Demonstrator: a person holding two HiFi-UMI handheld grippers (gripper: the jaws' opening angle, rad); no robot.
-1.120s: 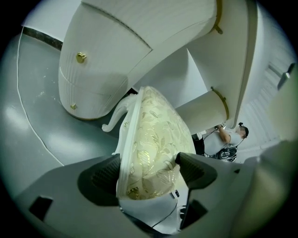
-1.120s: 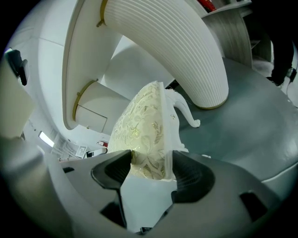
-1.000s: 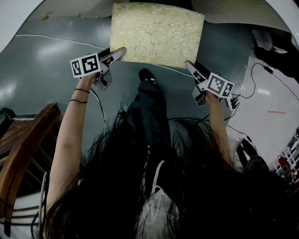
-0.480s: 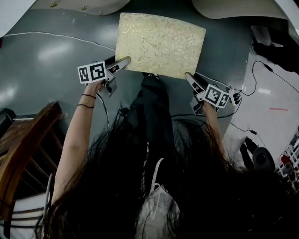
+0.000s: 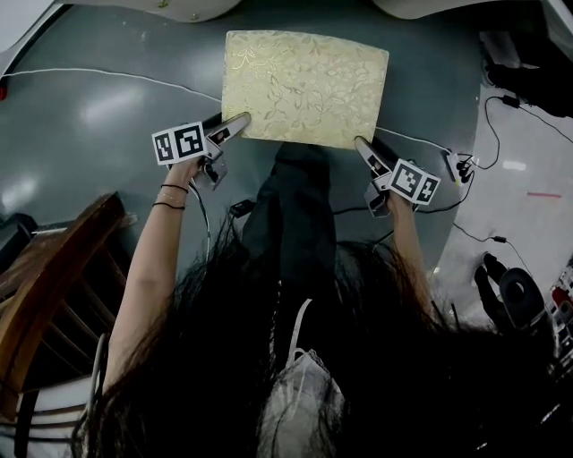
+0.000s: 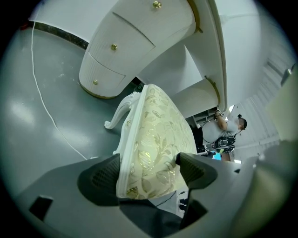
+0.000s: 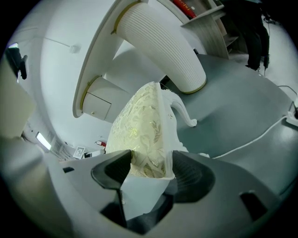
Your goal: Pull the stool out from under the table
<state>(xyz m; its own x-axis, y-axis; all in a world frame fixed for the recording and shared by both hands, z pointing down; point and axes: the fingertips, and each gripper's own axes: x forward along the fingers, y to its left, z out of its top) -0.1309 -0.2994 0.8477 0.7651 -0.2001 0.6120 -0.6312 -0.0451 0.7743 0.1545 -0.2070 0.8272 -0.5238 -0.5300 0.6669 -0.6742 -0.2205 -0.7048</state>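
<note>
Stool clear of table; left gripper, right gripper fingers clamp near corners.

Open grey floor lies left of the stool, crossed only by a thin white cable. The white table stands just beyond the seat's far edge, with a narrow strip of floor between them. My leg blocks the near edge, between my left gripper and right gripper, each clamped on a near corner. A wooden chair closes off my left side. A plug block and cables clutter the floor to my right.
</note>
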